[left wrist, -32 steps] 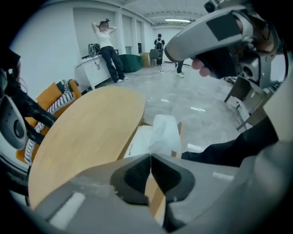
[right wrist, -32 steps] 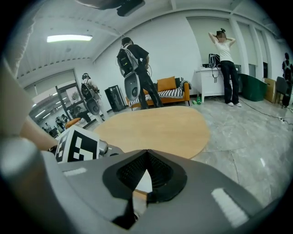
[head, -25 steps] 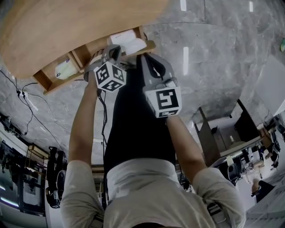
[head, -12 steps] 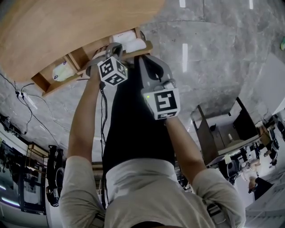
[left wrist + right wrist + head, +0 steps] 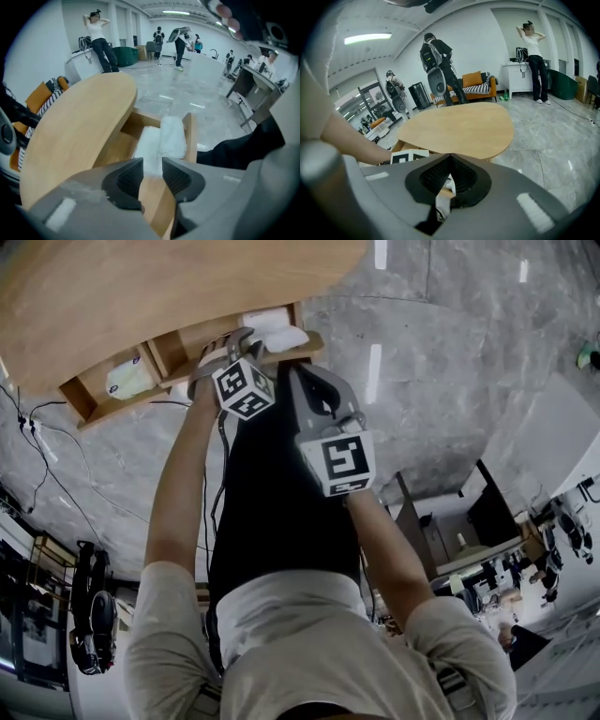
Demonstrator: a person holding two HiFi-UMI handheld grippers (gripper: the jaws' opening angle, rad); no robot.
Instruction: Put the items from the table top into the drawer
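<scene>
A drawer [image 5: 305, 338] stands pulled out under the round wooden table top [image 5: 141, 287]. White soft packets [image 5: 161, 138] lie in its right compartment [image 5: 272, 329]; a pale item [image 5: 129, 381] lies in the left one. My left gripper [image 5: 152, 176] points down over the drawer's front edge. Its jaws are opening, and nothing is pressed between the pads [image 5: 126, 178]; only the wooden edge and the white packets show through the gap. My right gripper [image 5: 450, 159] hangs just beside it with its fingertips together. In the head view both marker cubes [image 5: 246, 387] [image 5: 336, 460] sit close to the drawer front.
The table top [image 5: 459, 126] shows bare wood. Grey marble floor [image 5: 450, 352] surrounds it. Cables [image 5: 37, 418] trail on the floor at left. Several people [image 5: 98, 40] stand in the far room, with desks [image 5: 253, 79], a sofa [image 5: 476, 86] and a white cabinet [image 5: 520, 77].
The left gripper's cube has moved closer to the drawer front in the head view. The right gripper has stayed nearly where it was.
</scene>
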